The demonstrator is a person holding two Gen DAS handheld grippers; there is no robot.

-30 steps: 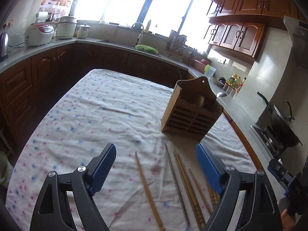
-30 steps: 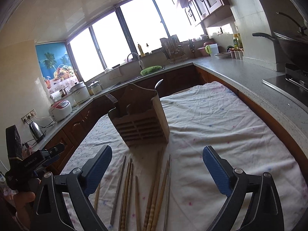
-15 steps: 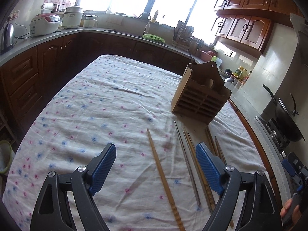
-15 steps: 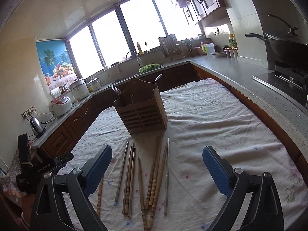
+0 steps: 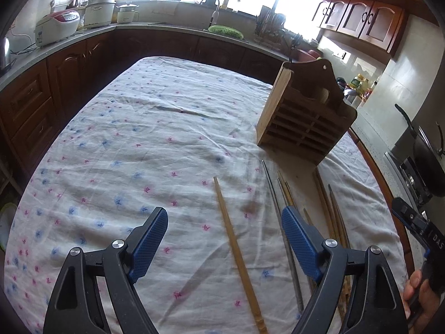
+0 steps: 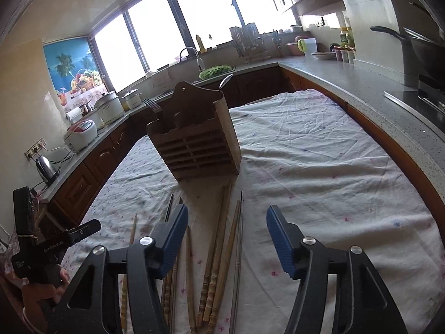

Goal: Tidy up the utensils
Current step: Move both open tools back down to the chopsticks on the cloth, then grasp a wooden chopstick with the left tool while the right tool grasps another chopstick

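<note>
In the left wrist view, the left gripper fills the bottom of the frame, its blue-padded jaws spread wide and holding nothing, hovering over a white tablecloth printed with small pink and blue flowers. Between the jaws, slightly right of centre, a single wooden chopstick lies on the cloth, running from mid-frame down to the bottom edge. Just right of it a metal chopstick passes behind the right blue pad, and further right more wooden chopsticks lie close together in a loose row. Above them, in the upper right of the frame, a wooden utensil holder with a slatted front stands upright on the cloth. At the far right edge, part of the other gripper and the hand holding it show.

In the right wrist view, the left gripper and the hand around it sit at the lower left edge. Right of them, at the bottom centre, the right gripper is also released, jaws well apart and empty. A chopstick lies alone on the cloth left of the left pad. Between the jaws a bundle of chopsticks fans toward the bottom edge, with a thin metal one on its right side. The utensil holder stands at centre frame just above their tips, with a fork rising at its left and a spoon at its right. A grey countertop curves along the right of the frame.
</note>
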